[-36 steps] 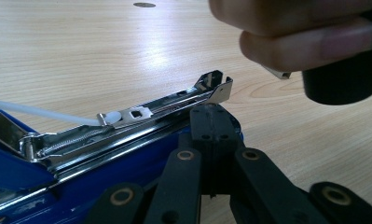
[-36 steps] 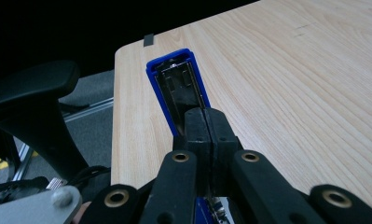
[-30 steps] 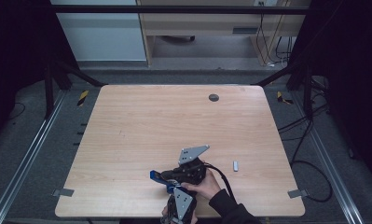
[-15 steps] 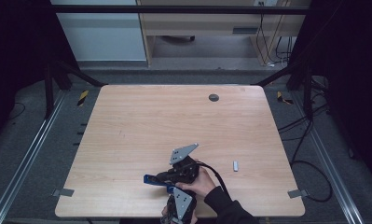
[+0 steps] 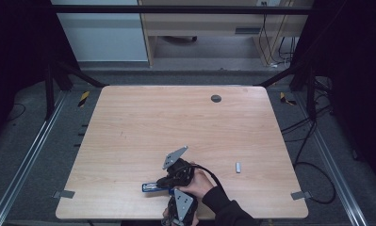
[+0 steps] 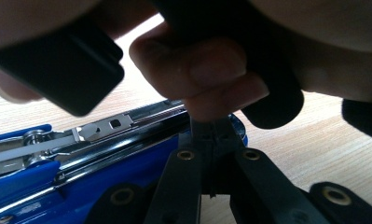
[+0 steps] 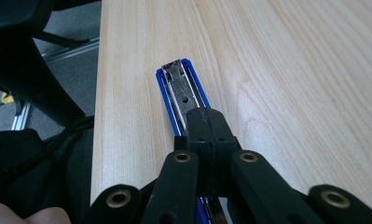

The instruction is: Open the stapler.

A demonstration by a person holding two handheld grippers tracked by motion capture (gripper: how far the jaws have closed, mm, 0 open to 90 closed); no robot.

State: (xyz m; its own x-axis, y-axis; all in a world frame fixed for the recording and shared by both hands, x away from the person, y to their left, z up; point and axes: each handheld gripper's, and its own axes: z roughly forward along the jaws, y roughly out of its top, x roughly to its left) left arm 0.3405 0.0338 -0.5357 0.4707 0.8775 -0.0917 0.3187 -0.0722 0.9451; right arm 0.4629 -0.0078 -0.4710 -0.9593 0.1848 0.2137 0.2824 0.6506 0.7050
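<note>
Blue stapler (image 5: 153, 187), opened with metal staple track exposed, flat on bench (image 5: 143, 127) near front edge; shifted slightly leftward against a second ago. Right gripper (image 7: 205, 122) over stapler's rear, fingers pressed together upon it; grey plate moved left and lower than earlier. Left gripper (image 6: 210, 133) at bench's front edge, fingers pressed together, tips beside stapler under right hand (image 5: 198, 183). Small grey piece (image 5: 238, 166) lying apart at right, unmoved. Dark round disc (image 5: 216, 98) near far edge, unmoved.
</note>
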